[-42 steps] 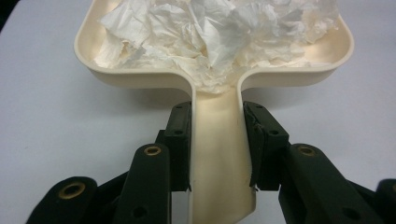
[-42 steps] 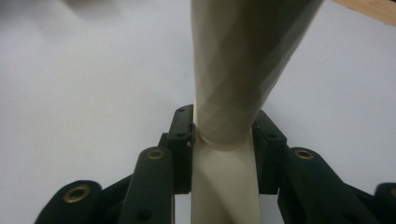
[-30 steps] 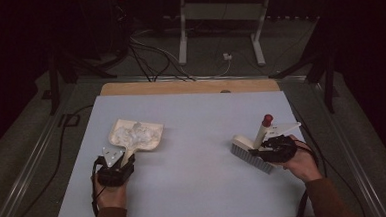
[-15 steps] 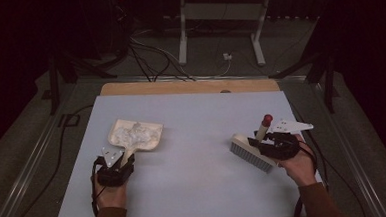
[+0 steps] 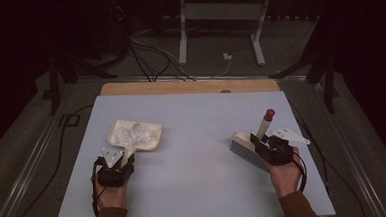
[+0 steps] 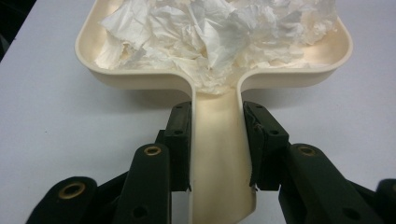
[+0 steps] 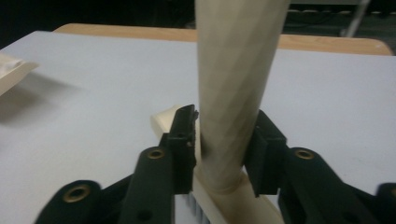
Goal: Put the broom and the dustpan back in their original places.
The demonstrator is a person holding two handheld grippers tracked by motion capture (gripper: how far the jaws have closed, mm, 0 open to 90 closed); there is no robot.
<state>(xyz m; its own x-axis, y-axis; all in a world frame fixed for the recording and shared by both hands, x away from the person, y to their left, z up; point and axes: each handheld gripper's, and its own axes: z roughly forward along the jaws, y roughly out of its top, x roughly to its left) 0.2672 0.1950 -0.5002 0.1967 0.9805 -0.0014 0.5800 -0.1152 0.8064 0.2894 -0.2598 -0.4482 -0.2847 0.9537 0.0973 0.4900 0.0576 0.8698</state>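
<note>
A cream dustpan (image 5: 135, 136) (image 6: 215, 74) lies on the pale table's left side, full of crumpled white paper (image 5: 134, 133) (image 6: 215, 32). My left gripper (image 5: 121, 165) (image 6: 216, 140) is shut on the dustpan's flat handle, jaws pressing both its sides. On the right, a cream hand brush (image 5: 247, 148) rests bristles down, its handle (image 5: 263, 125) (image 7: 233, 88) rising to a red tip (image 5: 269, 114). My right gripper (image 5: 268, 147) (image 7: 219, 144) is shut on that handle near its base.
A wooden strip (image 5: 190, 86) runs along the table's far edge. Beyond it stand a white metal frame (image 5: 222, 32) and cables (image 5: 148, 51) on a dark floor. The table (image 5: 196, 118) between dustpan and brush is bare.
The right gripper and the brush have shifted slightly toward the near edge, the handle tilting a little more upright. The left gripper and dustpan have stayed put.
</note>
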